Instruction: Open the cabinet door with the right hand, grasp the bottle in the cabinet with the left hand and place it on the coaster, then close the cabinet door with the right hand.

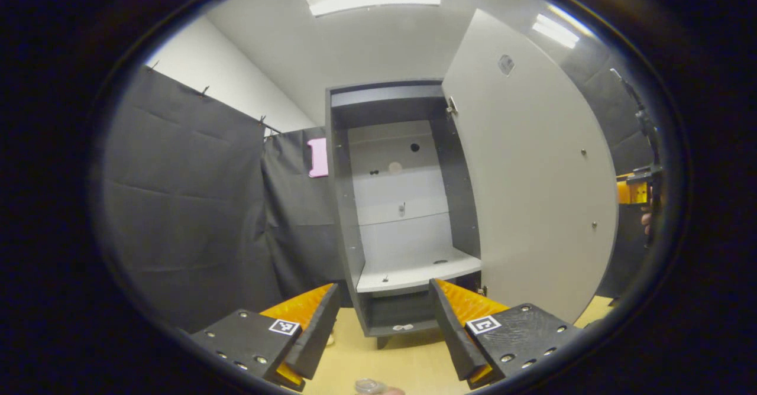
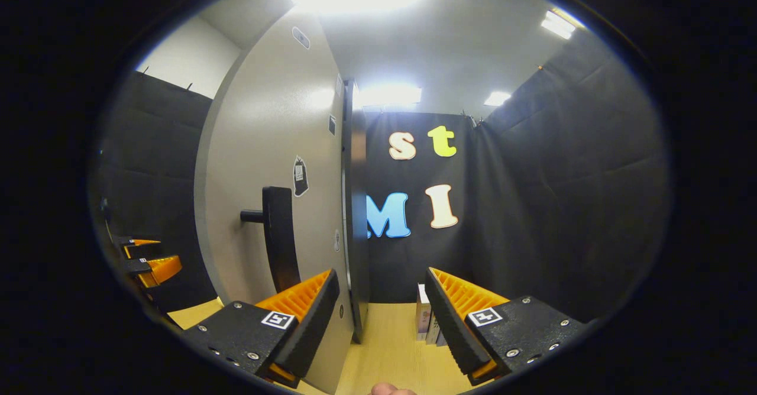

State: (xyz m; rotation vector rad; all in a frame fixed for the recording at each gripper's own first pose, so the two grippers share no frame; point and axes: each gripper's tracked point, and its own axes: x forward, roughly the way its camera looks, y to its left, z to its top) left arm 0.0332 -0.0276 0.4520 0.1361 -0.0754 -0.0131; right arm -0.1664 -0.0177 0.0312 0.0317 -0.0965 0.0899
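Door (image 1: 532, 170) stands open, so the cabinet (image 1: 408, 206) is reachable; both grippers, left (image 1: 384, 330) and right (image 2: 381, 324), have jaws apart, empty.

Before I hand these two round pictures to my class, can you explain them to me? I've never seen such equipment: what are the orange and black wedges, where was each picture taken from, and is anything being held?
No robot here: a person carries a two-finger gripper in each hand, and a fisheye camera rides on each one. The orange and black wedges at the bottom are that gripper's own fingers.

The left gripper view looks into a grey cabinet standing on a pale wooden tabletop. Its door is swung open, and the shelves I can see hold no bottle. The left gripper is open and holds nothing. At the bottom edge sits something small and clear, too cut off to name. The right gripper shows at the far right, beyond the door.

The right gripper view looks along the door's outer face, with its black handle. The right gripper is open, with the door's edge between its fingers, not touching.
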